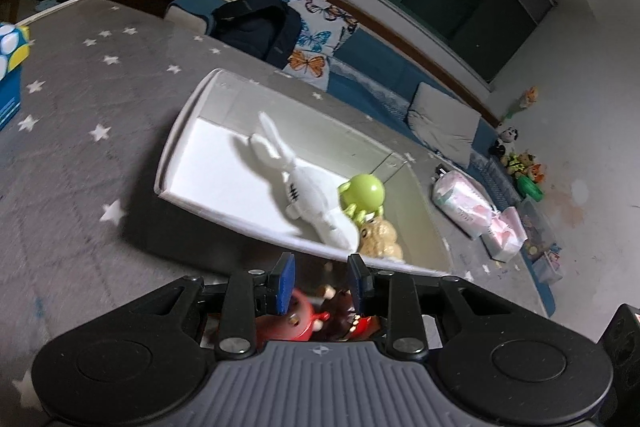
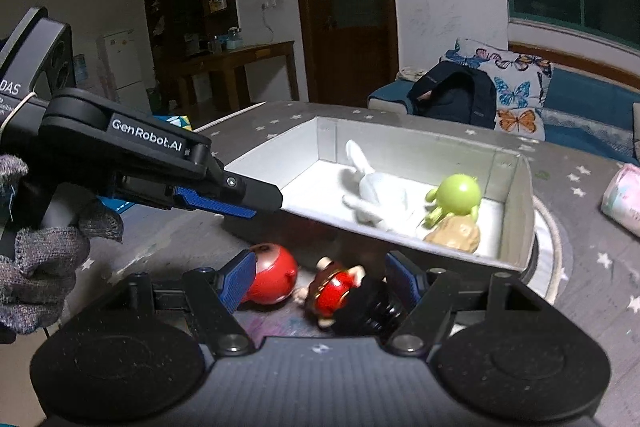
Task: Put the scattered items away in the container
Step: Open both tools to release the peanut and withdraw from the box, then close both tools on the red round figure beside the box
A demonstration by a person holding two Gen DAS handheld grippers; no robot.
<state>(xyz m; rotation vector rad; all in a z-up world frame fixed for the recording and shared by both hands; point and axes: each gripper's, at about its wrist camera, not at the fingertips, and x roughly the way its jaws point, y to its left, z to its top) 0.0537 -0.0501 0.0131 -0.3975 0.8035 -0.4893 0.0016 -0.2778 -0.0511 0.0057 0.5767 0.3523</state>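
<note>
A white open box [image 2: 516, 211] stands on the grey star rug. A white plush rabbit [image 2: 380, 195], a green figure [image 2: 456, 195] and a tan plush [image 2: 454, 237] lie inside it. Before its near wall a red round toy [image 2: 276, 275] and a small doll in red and black [image 2: 336, 291] lie on the rug. My right gripper [image 2: 322, 281] is open, its jaws straddling both toys from above. My left gripper [image 2: 264, 201] reaches in from the left, jaws narrow with nothing between them. In the left wrist view, the left gripper [image 1: 322, 283] hovers over the red toy [image 1: 296, 319] and doll [image 1: 344, 319], short of the box [image 1: 176, 147].
Pink wrapped packs [image 1: 464, 205] lie right of the box, with a clear bin of small toys [image 1: 540, 239] beyond. A blue carton [image 1: 12, 67] sits far left. A dark backpack [image 2: 452, 95] and butterfly cushion [image 2: 516, 91] rest on the blue bench behind. A gloved hand [image 2: 40, 259] holds the left gripper.
</note>
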